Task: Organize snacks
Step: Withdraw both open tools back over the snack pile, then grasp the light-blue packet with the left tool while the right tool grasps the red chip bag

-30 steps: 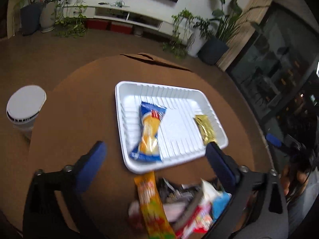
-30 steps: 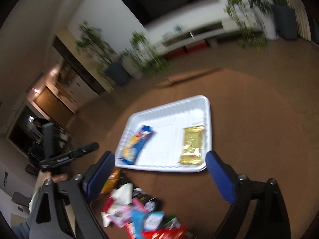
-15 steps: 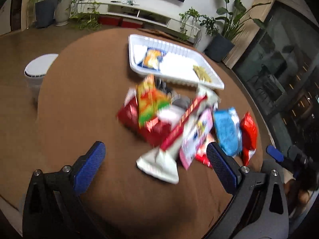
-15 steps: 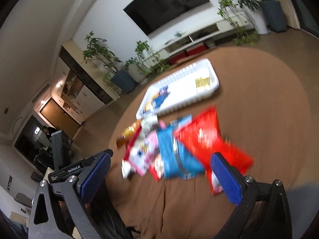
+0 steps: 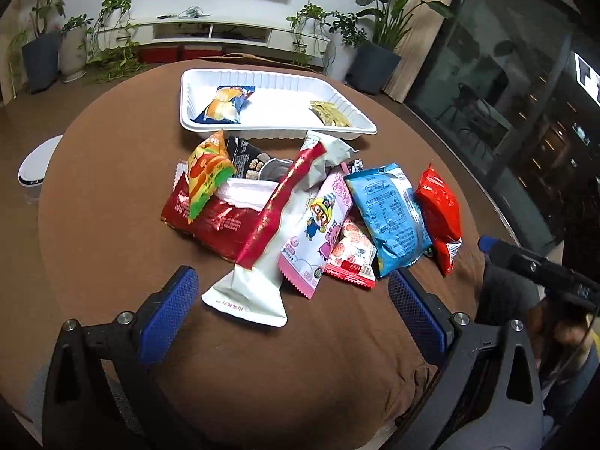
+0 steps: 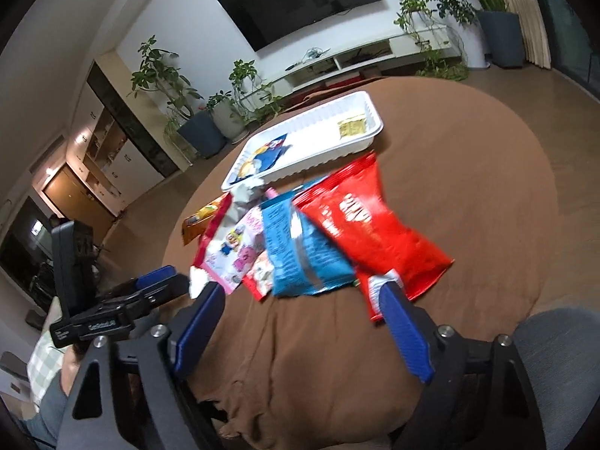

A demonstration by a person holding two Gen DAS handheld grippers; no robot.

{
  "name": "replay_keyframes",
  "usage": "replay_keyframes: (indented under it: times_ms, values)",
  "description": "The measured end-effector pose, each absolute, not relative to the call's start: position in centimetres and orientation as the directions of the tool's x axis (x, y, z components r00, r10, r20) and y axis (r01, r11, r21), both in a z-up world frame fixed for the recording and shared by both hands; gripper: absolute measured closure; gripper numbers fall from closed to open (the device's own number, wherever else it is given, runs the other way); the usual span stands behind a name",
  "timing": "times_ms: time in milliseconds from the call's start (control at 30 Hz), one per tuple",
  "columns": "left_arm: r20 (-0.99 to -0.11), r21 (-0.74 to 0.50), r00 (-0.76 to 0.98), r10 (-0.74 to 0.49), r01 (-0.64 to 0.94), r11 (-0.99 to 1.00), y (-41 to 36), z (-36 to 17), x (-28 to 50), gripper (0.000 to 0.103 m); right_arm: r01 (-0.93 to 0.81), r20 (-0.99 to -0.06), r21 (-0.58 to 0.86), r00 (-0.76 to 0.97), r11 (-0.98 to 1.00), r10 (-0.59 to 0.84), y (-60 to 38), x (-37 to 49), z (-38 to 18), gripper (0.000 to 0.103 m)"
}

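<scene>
The red chip bag (image 6: pixel 371 232) lies directly ahead of the right gripper (image 6: pixel 300 322), its near sealed end just beside the right-hand blue pad. Its long axis runs away from the jaws toward the white tray (image 6: pixel 369 133). The right jaws are closing but stand wide; nothing is between them yet. The blue snack packet (image 6: pixel 296 251) lies just left of the red bag, overlapping it.

The left gripper (image 5: pixel 292 311) holds its jaws wide and empty. The silver-and-red pouch (image 5: pixel 262 258) lies ahead between them, its long axis pointing toward the tray. The red bag sits at the far right of the pile from there, so the right hand is judged nearer to it.

The desk (image 5: pixel 112 202) is round under a wrinkled brown cloth. The tray holds two packets. Beyond are potted plants, a low white shelf and a wall television.
</scene>
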State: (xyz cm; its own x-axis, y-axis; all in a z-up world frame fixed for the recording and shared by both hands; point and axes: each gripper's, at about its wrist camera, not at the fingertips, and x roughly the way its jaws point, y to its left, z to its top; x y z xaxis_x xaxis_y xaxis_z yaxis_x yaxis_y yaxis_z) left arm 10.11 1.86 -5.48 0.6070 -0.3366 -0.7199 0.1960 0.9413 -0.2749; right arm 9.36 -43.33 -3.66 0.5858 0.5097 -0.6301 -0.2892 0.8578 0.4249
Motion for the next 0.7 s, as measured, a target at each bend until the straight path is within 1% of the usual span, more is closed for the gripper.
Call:
replay_keyframes:
  times_ms: [133, 267, 367, 467, 533, 700]
  values:
    - [-0.730, -0.255, 0.600, -0.327, 0.205, 0.945, 1.9, -5.3, 10.9, 0.002, -0.281, -0.660, 0.345, 0.607, 0.896, 0.444, -43.9, 10.5, -3.0, 0.017]
    - [-0.737, -0.247, 0.594, -0.321, 0.206, 0.947, 1.8, -5.3, 11.8, 0.002, -0.288, -0.720, 0.244, 0.586, 0.926, 0.372, -43.7, 12.1, -3.0, 0.017]
    - [-0.736, -0.245, 0.592, -0.327, 0.218, 0.945, 1.4, -5.3, 12.1, 0.002, -0.324, -0.771, 0.184, 0.538, 0.928, 0.341, -43.1, 13.1, -3.5, 0.017]
    - [-0.733, -0.246, 0.589, -0.341, 0.238, 0.940, 0.6, -5.1, 12.4, 0.002, -0.342, -0.796, 0.148, 0.515, 0.928, 0.317, -42.8, 13.7, -4.1, 0.020]
    - [-0.727, -0.248, 0.589, -0.352, 0.253, 0.935, 0.1, -5.0, 12.3, 0.002, -0.359, -0.802, 0.125, 0.512, 0.925, 0.308, -42.6, 13.9, -4.3, 0.025]
    - [-0.743, -0.232, 0.570, -0.351, 0.274, 0.934, -0.8, -5.4, 13.1, 0.002, -0.375, -0.816, 0.089, 0.504, 0.923, 0.284, -42.2, 14.6, -4.5, 0.027]
